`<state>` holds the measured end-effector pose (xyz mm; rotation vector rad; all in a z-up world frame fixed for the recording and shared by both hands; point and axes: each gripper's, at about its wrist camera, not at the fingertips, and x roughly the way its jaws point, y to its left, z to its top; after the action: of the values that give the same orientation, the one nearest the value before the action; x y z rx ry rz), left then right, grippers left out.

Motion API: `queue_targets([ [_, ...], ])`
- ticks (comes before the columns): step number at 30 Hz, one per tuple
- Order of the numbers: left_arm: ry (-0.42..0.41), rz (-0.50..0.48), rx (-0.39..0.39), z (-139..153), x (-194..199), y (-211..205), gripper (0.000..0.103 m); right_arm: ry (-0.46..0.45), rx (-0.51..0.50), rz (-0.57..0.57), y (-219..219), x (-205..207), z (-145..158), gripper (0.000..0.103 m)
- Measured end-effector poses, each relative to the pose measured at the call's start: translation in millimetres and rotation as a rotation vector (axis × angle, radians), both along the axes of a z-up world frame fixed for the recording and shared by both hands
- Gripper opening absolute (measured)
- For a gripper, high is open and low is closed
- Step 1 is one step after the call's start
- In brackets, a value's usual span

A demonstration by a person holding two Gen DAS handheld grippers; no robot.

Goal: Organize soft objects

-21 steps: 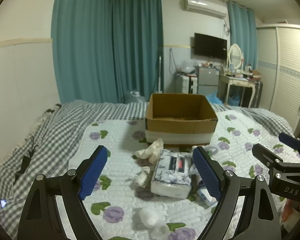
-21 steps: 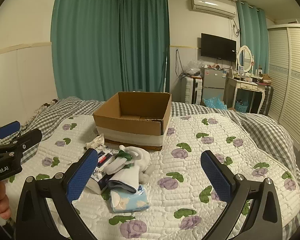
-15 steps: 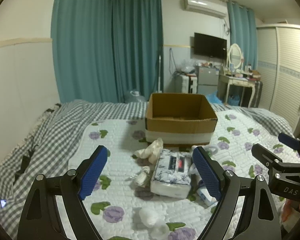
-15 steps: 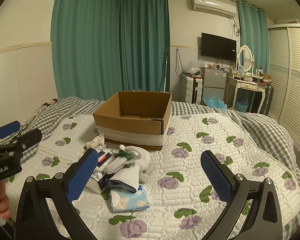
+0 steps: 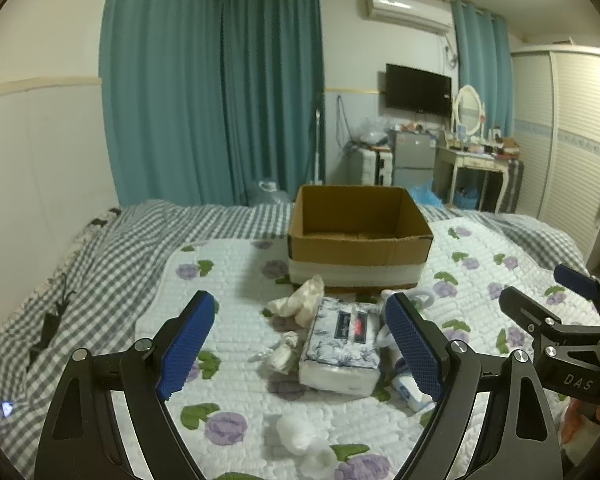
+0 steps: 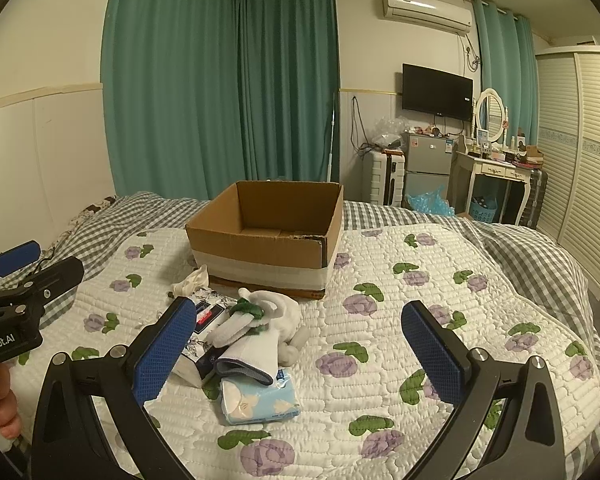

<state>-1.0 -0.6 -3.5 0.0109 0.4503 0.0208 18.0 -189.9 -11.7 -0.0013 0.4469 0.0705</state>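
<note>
An open cardboard box [image 5: 360, 240] [image 6: 268, 236] stands on the bed's quilt. In front of it lies a pile of soft things: a floral tissue pack [image 5: 342, 344], cream cloth [image 5: 300, 298], a crumpled white piece [image 5: 284, 354], white balls [image 5: 296, 432], a white sock with grey cuff [image 6: 250, 352], a white plush with green band [image 6: 272, 308], a blue tissue pack [image 6: 260, 400]. My left gripper [image 5: 300, 344] is open and empty above the pile. My right gripper [image 6: 296, 352] is open and empty to the pile's right.
The floral quilt [image 6: 420, 300] lies over a grey checked blanket [image 5: 100, 264]. A wall runs along the left. Beyond the bed stand teal curtains [image 5: 220, 100], a small fridge [image 6: 428, 168], a dressing table [image 6: 496, 176] and a wardrobe [image 6: 580, 168].
</note>
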Motion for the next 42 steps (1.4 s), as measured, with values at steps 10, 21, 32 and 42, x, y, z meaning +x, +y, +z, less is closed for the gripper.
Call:
queue_targets([
  [10, 0.005, -0.005, 0.006, -2.2, -2.6, -4.8, 0.089, 0.001, 0.0, 0.001, -0.4, 0.0, -0.7, 0.103],
  [21, 0.007, -0.008, 0.006, -3.3, -2.4, -5.2, 0.089, 0.001, 0.0, 0.0, -0.1, 0.1, -0.6, 0.103],
  [32, 0.008, -0.007, 0.005, -3.2, -2.0, -5.4, 0.089, 0.003, 0.0, 0.0, 0.1, 0.4, 0.2, 0.103],
  [42, 0.014, -0.008, 0.004, -4.5, -2.8, -5.3, 0.089, -0.001, -0.006, 0.005, -1.2, -5.1, 0.2, 0.103],
])
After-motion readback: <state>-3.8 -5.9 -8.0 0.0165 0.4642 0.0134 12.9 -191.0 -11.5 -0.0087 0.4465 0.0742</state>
